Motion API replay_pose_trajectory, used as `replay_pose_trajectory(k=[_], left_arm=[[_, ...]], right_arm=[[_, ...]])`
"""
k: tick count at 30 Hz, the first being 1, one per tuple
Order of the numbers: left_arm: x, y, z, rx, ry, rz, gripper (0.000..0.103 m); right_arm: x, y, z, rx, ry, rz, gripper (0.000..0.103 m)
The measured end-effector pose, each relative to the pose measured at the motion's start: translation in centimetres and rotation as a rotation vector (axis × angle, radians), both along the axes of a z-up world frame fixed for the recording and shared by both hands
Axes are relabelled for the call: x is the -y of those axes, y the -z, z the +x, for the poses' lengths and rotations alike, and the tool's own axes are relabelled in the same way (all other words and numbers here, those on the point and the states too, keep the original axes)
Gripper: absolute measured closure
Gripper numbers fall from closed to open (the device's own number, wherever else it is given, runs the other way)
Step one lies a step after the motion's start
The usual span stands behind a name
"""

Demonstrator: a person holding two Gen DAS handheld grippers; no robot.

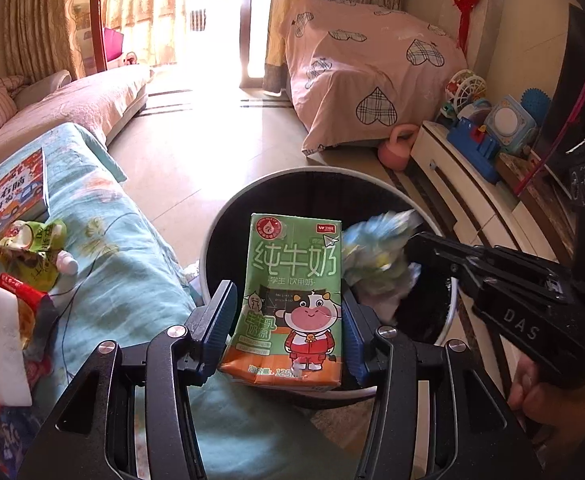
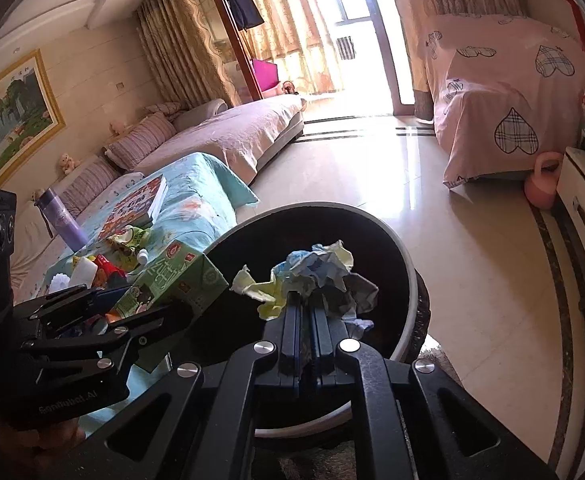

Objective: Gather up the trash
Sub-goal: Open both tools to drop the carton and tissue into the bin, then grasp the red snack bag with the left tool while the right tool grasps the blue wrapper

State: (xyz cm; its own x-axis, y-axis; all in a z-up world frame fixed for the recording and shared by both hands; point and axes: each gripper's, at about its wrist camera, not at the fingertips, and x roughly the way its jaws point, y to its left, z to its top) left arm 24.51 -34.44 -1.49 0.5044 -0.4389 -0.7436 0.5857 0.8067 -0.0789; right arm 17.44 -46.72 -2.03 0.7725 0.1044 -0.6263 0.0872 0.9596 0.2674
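Observation:
A green milk carton (image 1: 292, 280) with a cartoon cow stands upright between the blue pads of my left gripper (image 1: 288, 304), which is shut on its sides. It hangs over the near rim of a round black bin with a white rim (image 1: 292, 170). From the right wrist view the carton (image 2: 172, 280) and left gripper (image 2: 124, 304) sit at the bin's left edge. My right gripper (image 2: 306, 300) is shut on a crumpled blue, yellow and white paper wad (image 2: 320, 268), held over the bin's (image 2: 412, 300) dark inside. In the left wrist view that wad (image 1: 372, 256) looks blurred at the right gripper's tip (image 1: 416, 244).
Left of the bin is a table under a teal cloth (image 1: 132, 260) with green wrappers (image 1: 32, 248), a book (image 1: 12, 196), a white block (image 1: 0, 344) and a purple bottle (image 2: 62, 220). A low cabinet with toys (image 1: 472, 200) and a pink kettlebell (image 1: 398, 148) stand to the right.

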Motion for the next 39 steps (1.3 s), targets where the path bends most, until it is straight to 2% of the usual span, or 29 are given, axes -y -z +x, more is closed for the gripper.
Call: replay_pose_trajectory(k=[2, 4, 6, 8, 10, 12, 15, 25, 30, 37, 39], left_arm=[[-0.3, 0.1, 0.0, -0.002, -0.01, 0.001, 0.04], [-1.0, -0.1, -0.3, 0.006, -0.022, -0.009, 0.029], [-2.0, -0.4, -0.8, 0.011, -0.031, -0.026, 0.028], [-3.2, -0.4, -1.5, 0.014, -0.041, -0.037, 0.027], [-4.6, -0.4, -2.4, 0.015, -0.055, -0.046, 0.026], [-6.4, -0.2, -3.3, 0.008, -0.073, -0.056, 0.026], [-9.4, 0.0, -4.7, 0.002, -0.111, -0.068, 0.026], [-22.0, 0.1, -8.8, -0.003, -0.322, -0.127, 0.026], [-27.1, 0.4, -10.2, 0.006, -0.416, -0.122, 0.026], [-31.4, 1.6, -10.1, -0.023, -0.501, -0.137, 0.026], [-32.0, 1.7, -10.0, -0.022, -0.506, -0.131, 0.026]], right_arm=[[0.3, 0.0, -0.2, -0.004, 0.008, 0.006, 0.094], [0.4, -0.1, -0.5, 0.0, 0.019, 0.014, 0.087], [0.4, -0.2, -1.0, 0.009, 0.021, 0.021, 0.068], [0.1, -0.3, -1.4, 0.018, 0.018, 0.03, 0.06], [-0.5, -0.5, -1.9, 0.025, 0.009, 0.042, 0.057], [-1.3, -0.5, -2.3, 0.023, -0.001, 0.051, 0.043], [-3.0, -0.6, -2.8, 0.014, -0.026, 0.069, 0.029], [-10.6, -0.3, -3.9, -0.053, -0.109, 0.083, 0.017], [-14.9, -0.1, -4.1, -0.077, -0.125, 0.064, 0.003], [-20.8, 0.6, -4.1, -0.064, -0.271, 0.025, 0.003], [-22.1, 0.9, -4.2, -0.032, -0.293, 0.051, 0.004]])
